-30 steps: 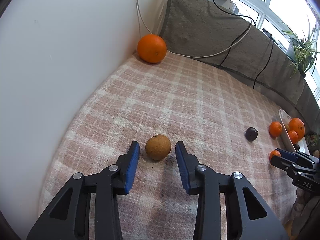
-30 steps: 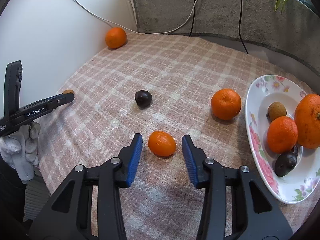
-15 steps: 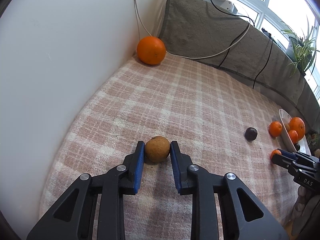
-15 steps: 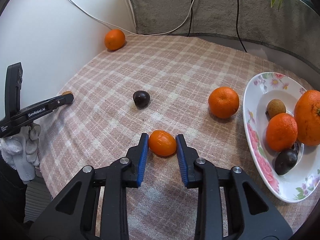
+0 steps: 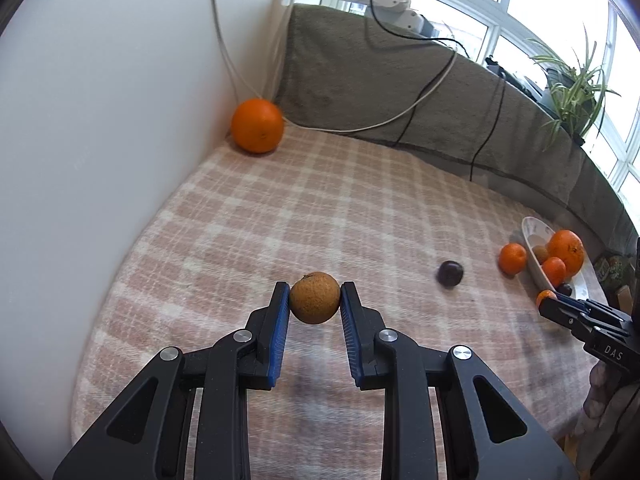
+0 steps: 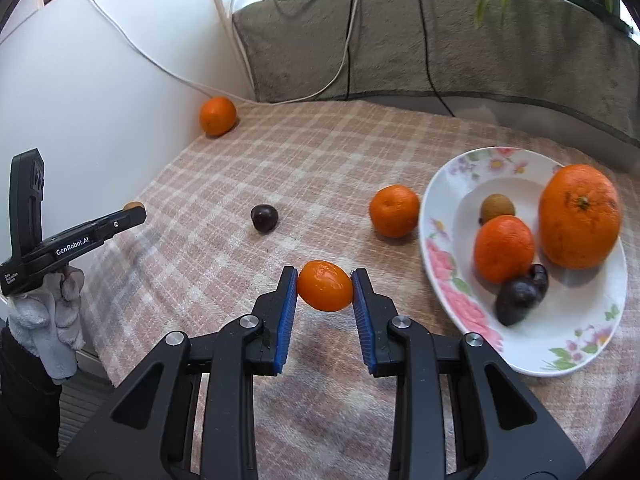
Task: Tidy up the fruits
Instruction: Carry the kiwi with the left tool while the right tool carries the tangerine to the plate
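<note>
Plaid cloth (image 5: 360, 200); left tongs (image 5: 315, 300) clamp brown fruit (image 5: 315, 298), right tongs (image 6: 325, 288) clamp kumquat (image 6: 325, 286); plate (image 6: 448, 264) interior clear only right view.

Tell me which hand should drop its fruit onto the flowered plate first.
Right, probably. The right tongs grip the small orange fruit just beside the plate; the left tongs, holding the brown fruit, are far across the cloth.

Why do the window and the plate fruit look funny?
Left wrist view: the window is glared out white and the wall bends, because the fisheye lens curves edges. Right wrist view: the dark fruit on the plate is slightly smeared by motion blur.
</note>
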### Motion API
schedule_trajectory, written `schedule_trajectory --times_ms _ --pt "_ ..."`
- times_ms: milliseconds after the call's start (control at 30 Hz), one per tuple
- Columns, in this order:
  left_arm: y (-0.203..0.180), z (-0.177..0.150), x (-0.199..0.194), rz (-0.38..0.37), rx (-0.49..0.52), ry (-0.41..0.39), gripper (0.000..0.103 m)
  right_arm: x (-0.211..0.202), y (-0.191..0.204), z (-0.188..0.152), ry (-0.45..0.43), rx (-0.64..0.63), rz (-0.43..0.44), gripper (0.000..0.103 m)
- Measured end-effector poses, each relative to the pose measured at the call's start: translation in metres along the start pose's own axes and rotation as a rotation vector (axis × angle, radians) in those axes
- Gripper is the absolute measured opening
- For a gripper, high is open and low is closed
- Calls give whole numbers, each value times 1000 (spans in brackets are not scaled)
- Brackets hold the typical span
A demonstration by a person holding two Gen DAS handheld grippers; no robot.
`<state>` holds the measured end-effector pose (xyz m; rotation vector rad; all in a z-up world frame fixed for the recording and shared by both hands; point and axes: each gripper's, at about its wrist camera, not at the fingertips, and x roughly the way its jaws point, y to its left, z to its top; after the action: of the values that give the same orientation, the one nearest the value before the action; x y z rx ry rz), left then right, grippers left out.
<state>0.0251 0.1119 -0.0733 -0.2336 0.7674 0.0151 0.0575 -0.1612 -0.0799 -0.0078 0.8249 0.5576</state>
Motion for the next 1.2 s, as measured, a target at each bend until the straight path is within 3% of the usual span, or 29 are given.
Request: schedule_trajectory --times_ms 400,1200 --pt "-49 6 -1 -78 74 -22 24 -43 -31 -6 -84 45 -71 29" --pt "-146 21 10 -247 206 -36 24 -82 -77 -20 -142 117 -167 29"
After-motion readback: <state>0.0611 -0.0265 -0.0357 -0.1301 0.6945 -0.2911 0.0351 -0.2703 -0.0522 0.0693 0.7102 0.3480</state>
